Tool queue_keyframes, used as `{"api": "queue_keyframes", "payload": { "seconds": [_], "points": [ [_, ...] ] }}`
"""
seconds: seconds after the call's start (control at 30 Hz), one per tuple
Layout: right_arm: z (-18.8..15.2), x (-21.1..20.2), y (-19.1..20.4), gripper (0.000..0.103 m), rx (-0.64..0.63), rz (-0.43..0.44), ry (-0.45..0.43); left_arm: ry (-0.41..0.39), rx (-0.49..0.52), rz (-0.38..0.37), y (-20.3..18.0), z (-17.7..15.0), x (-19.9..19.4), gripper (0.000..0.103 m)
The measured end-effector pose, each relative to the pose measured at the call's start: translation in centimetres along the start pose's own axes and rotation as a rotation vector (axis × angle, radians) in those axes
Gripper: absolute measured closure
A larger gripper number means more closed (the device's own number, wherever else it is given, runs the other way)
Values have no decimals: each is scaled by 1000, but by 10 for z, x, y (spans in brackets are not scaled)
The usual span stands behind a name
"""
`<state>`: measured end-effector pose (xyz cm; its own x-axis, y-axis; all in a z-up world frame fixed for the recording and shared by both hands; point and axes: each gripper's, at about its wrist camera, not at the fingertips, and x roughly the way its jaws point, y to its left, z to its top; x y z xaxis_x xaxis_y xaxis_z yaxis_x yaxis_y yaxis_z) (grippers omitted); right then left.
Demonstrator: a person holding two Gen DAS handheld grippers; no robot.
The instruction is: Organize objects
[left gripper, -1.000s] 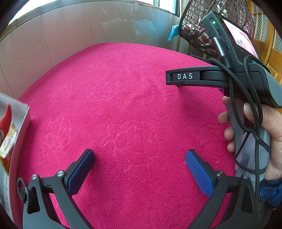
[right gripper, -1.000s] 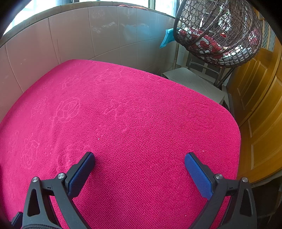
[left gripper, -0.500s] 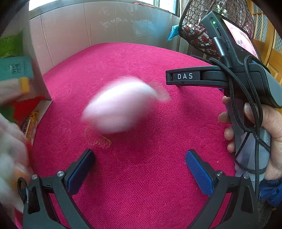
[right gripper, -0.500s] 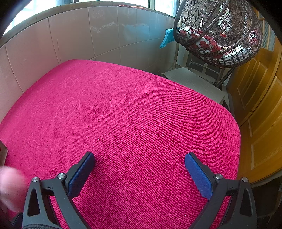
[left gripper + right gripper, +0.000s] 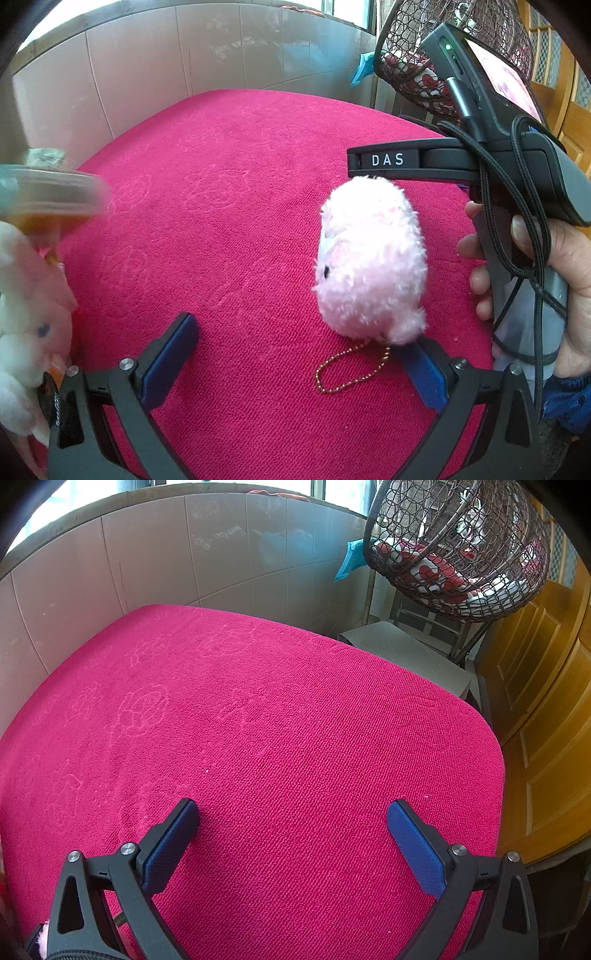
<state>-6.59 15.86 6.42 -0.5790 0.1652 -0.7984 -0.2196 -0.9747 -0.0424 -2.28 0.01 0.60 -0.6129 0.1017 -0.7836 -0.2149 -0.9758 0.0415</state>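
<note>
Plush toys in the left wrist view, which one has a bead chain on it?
The fluffy pink plush lying on the red cloth, by the left gripper's right finger. Its gold bead chain trails out below; the blurred white plush at the left edge shows none.

- A blurred container (image 5: 48, 195) at the left wrist view's left edge; its contents unreadable.
- White plush toys (image 5: 22, 332) cut off by that edge.
- The pink plush (image 5: 369, 258) hides the left gripper's right fingertip.
</note>
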Motion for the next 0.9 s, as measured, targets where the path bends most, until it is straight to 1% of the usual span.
{"api": "queue_keyframes", "payload": {
  "seconds": [0.07,0.13,0.3,0.33,0.9],
  "points": [
    [0,0,0,0,-1,-1,0,5,6,3,2,-5,-10,0],
    [0,0,0,0,-1,-1,1,16,-7,-16,3,-5,-8,0],
    [0,1,-1,0,-1,-1,1,22,-9,-22,4,-2,-7,0],
    [0,1,0,0,-2,-2,1,28,-5,-24,3,-9,-16,0],
    [1,2,-2,0,-3,-3,2,27,-5,-24,3,-9,-17,0]
  ]
}}
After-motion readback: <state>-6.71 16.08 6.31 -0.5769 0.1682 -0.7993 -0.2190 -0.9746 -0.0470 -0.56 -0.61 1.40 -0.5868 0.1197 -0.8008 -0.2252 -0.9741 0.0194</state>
